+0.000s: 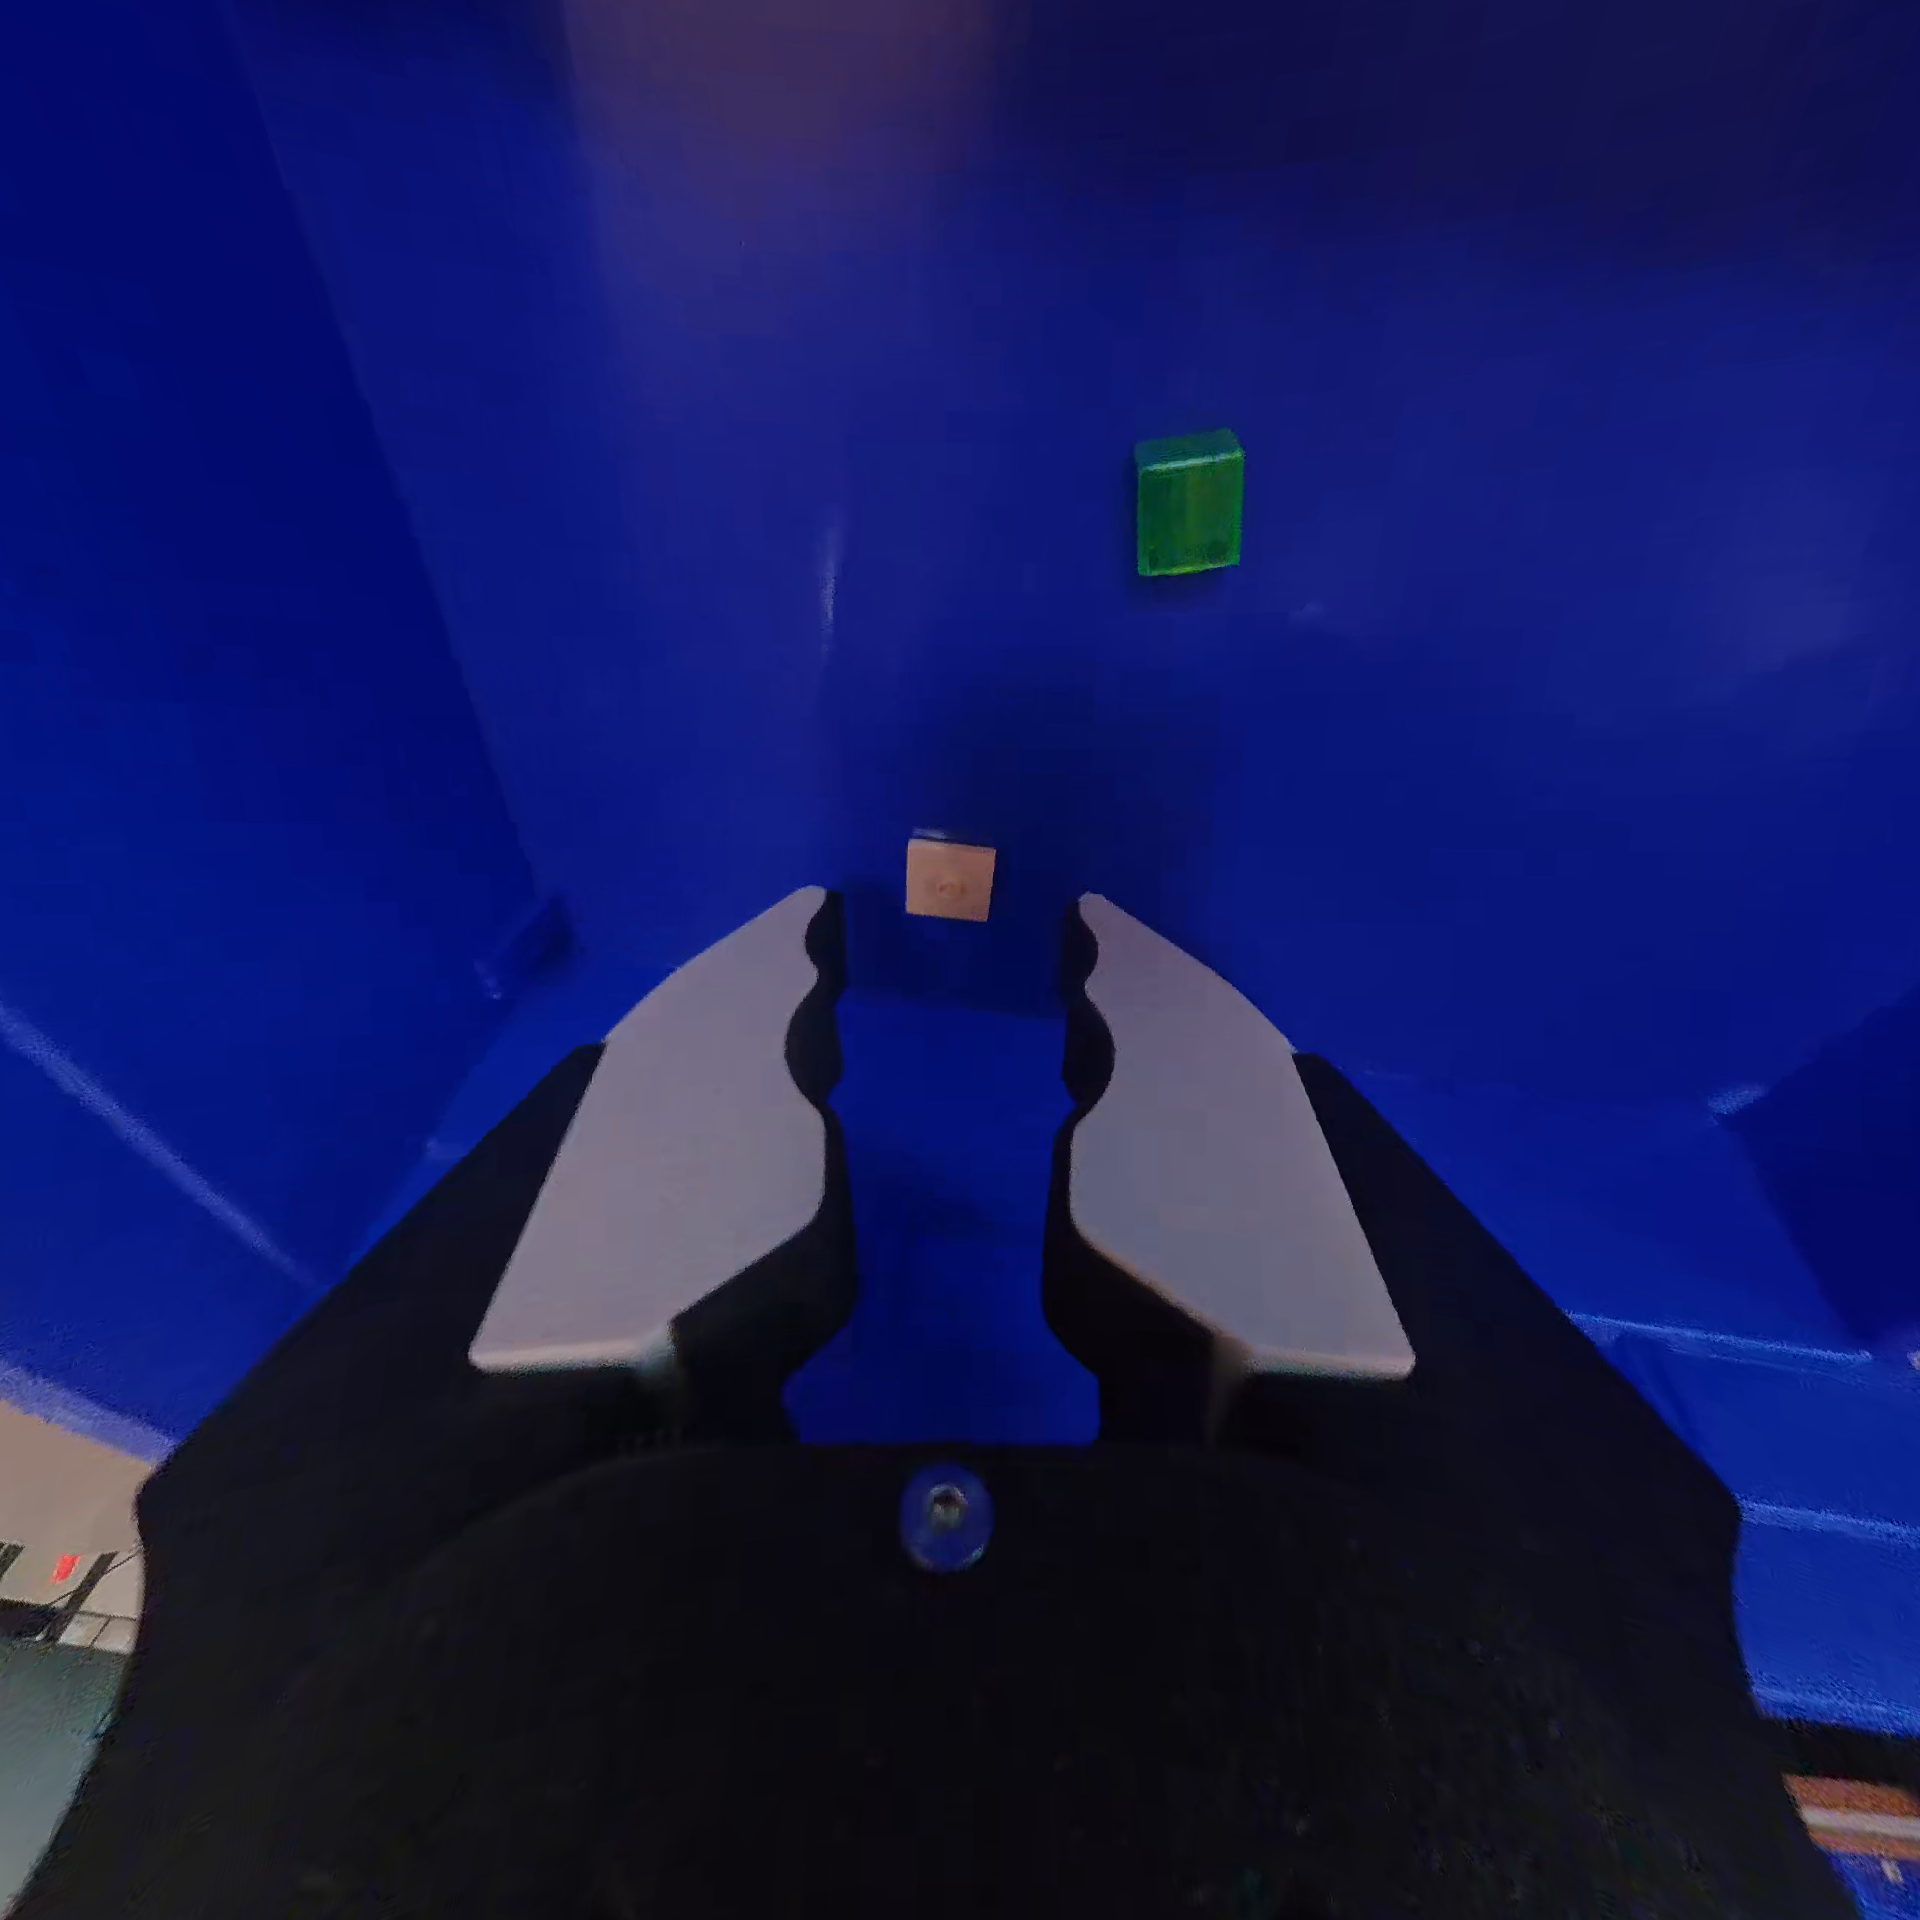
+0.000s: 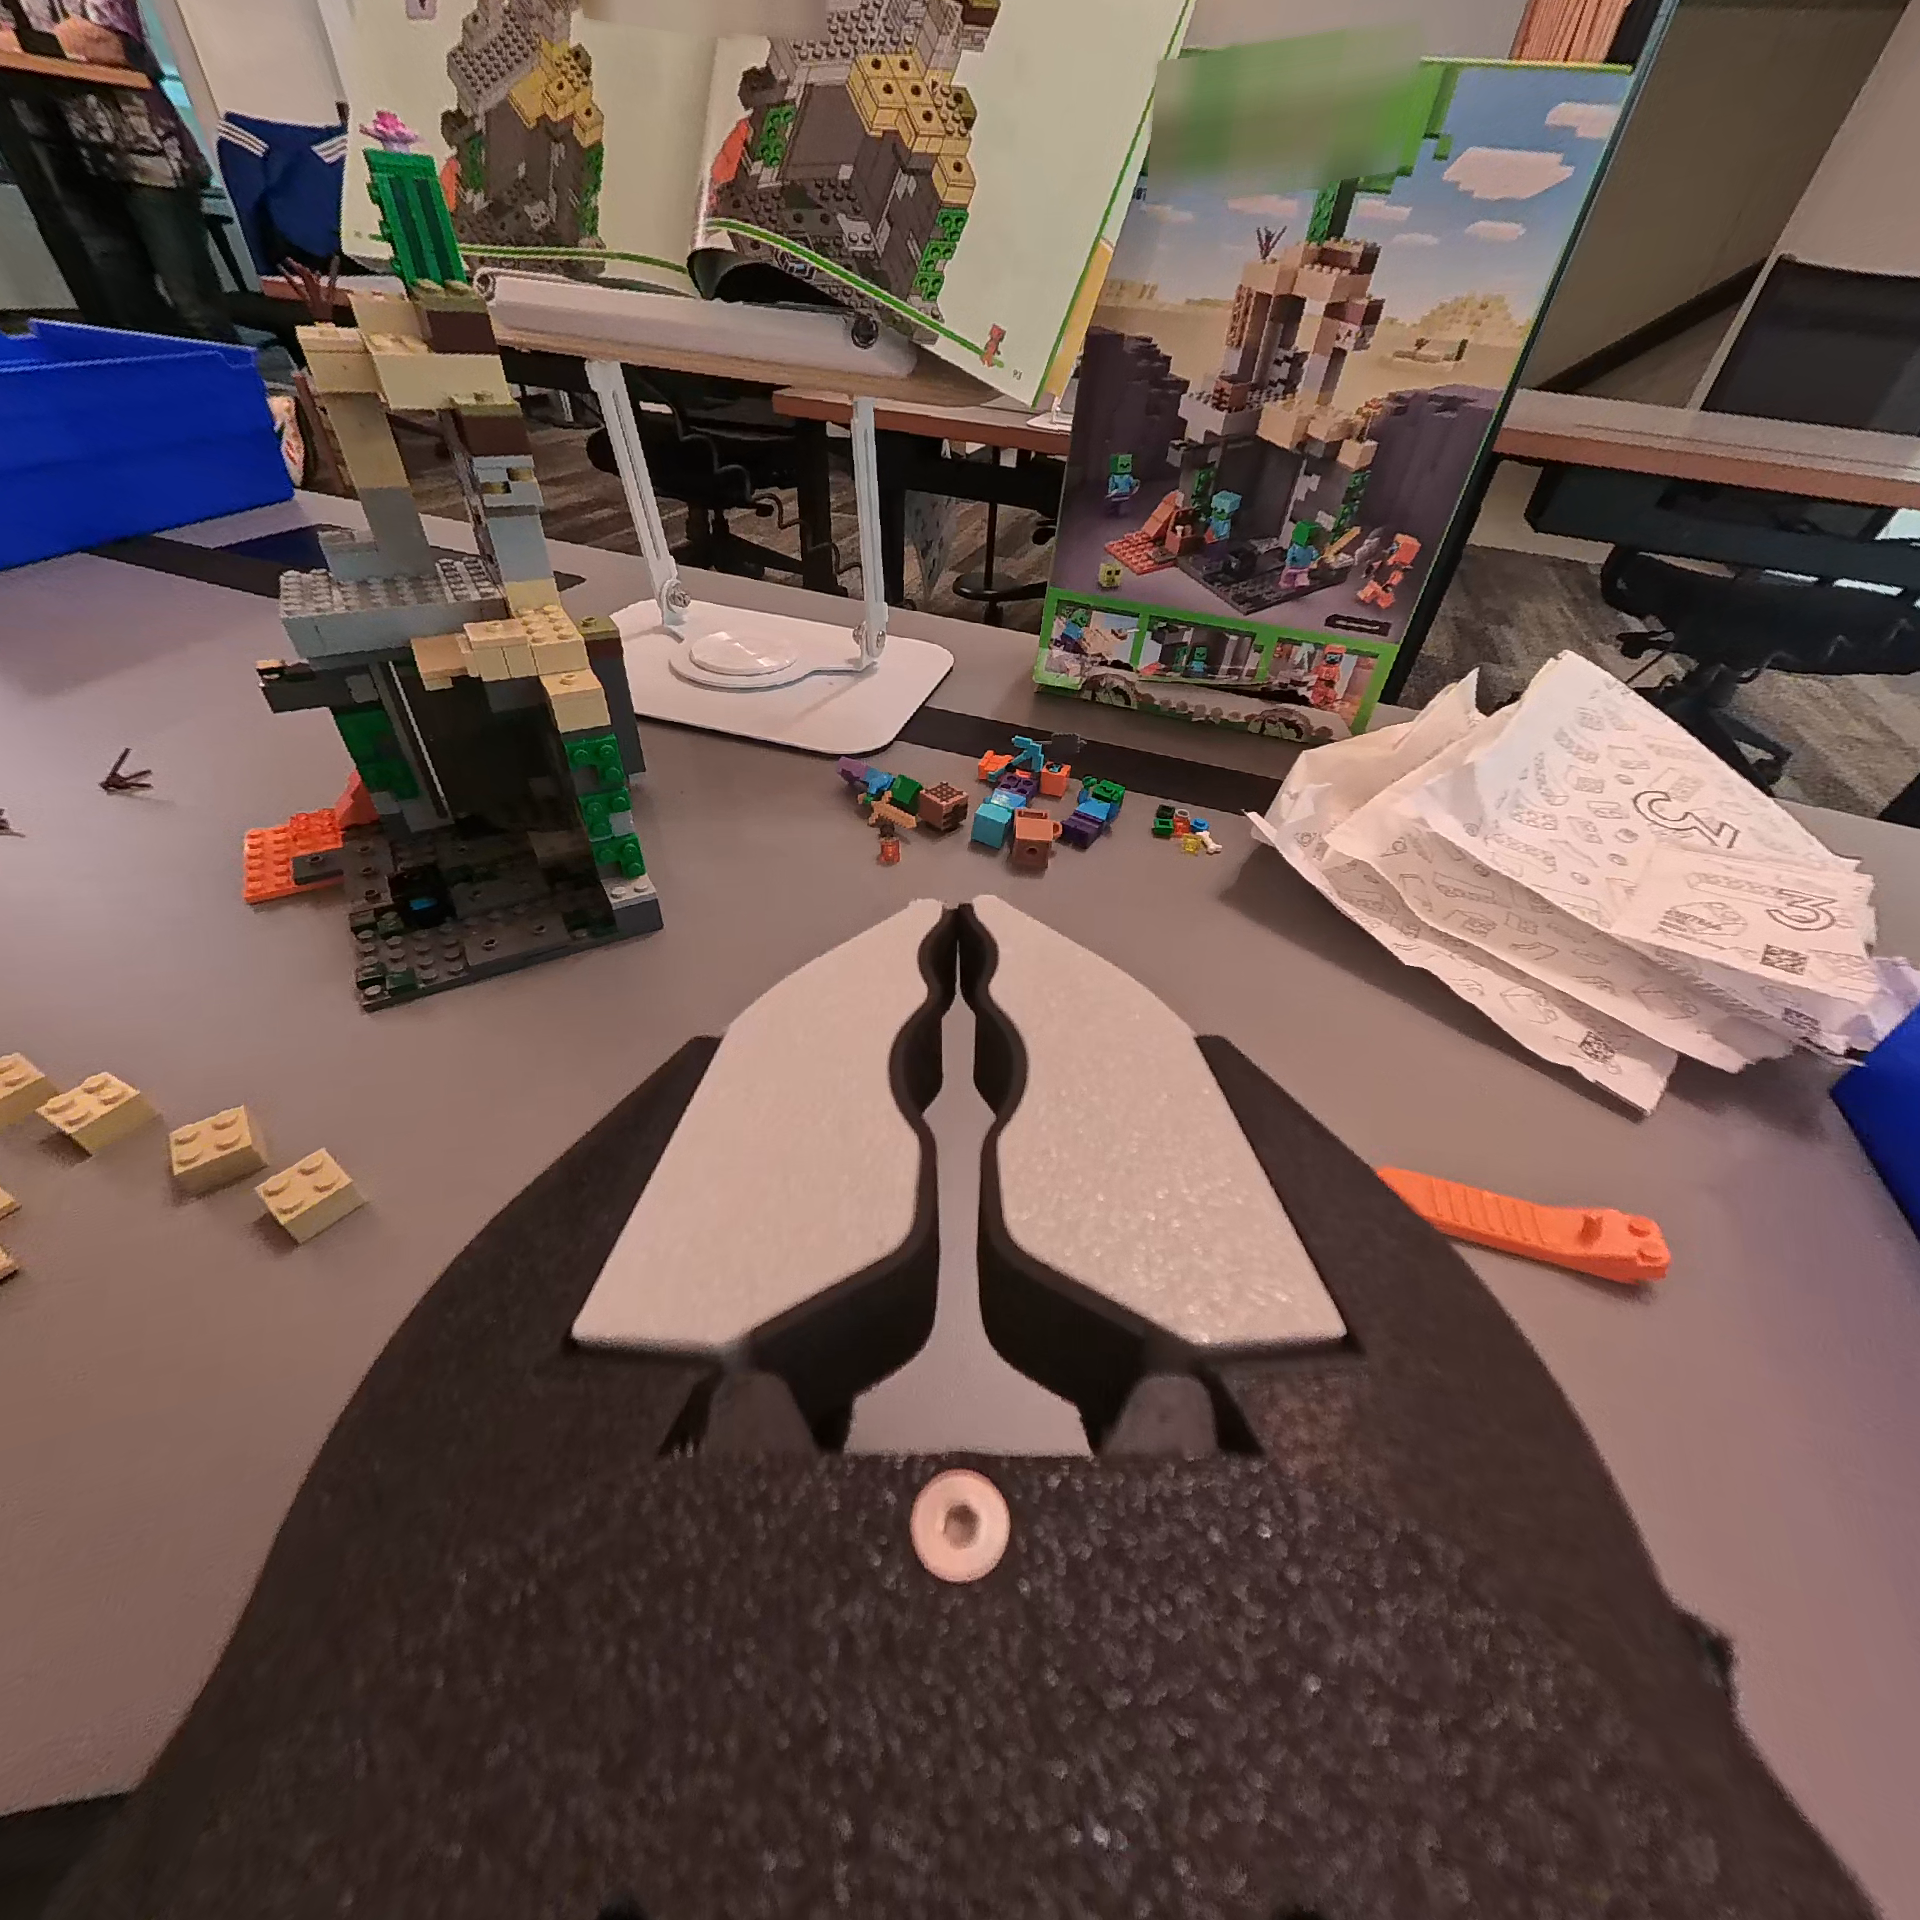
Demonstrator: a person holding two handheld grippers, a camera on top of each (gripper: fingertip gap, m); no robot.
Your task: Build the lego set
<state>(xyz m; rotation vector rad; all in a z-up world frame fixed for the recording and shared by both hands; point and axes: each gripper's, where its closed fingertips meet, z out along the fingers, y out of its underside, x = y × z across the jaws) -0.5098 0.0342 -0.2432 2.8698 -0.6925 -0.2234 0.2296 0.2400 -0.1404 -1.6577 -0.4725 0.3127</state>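
Observation:
My left gripper [image 1: 951, 914] is open and empty inside a blue bin [image 1: 520, 623]. A small tan piece [image 1: 950, 879] lies on the bin floor just beyond its fingertips. A green brick [image 1: 1189, 503] lies farther off to the right. My right gripper [image 2: 957, 910] is shut and empty, low over the grey table [image 2: 1039, 914]. The partly built lego tower [image 2: 457, 665] stands to its front left. Several tan bricks [image 2: 218, 1148] lie at the left. A heap of small coloured pieces [image 2: 997, 805] lies straight ahead.
An orange brick separator [image 2: 1527, 1226] lies at the right. Crumpled white paper bags [image 2: 1600, 883] sit beyond it. The set's box [image 2: 1299, 416] and an instruction booklet [image 2: 779, 156] on a white stand [image 2: 769, 644] are at the back. A blue bin [image 2: 125, 436] is at far left. The tips of one gripper are about 75 centimetres away from the tips of the other. My left gripper's tips are some 7 centimetres from the green brick [image 1: 1189, 503].

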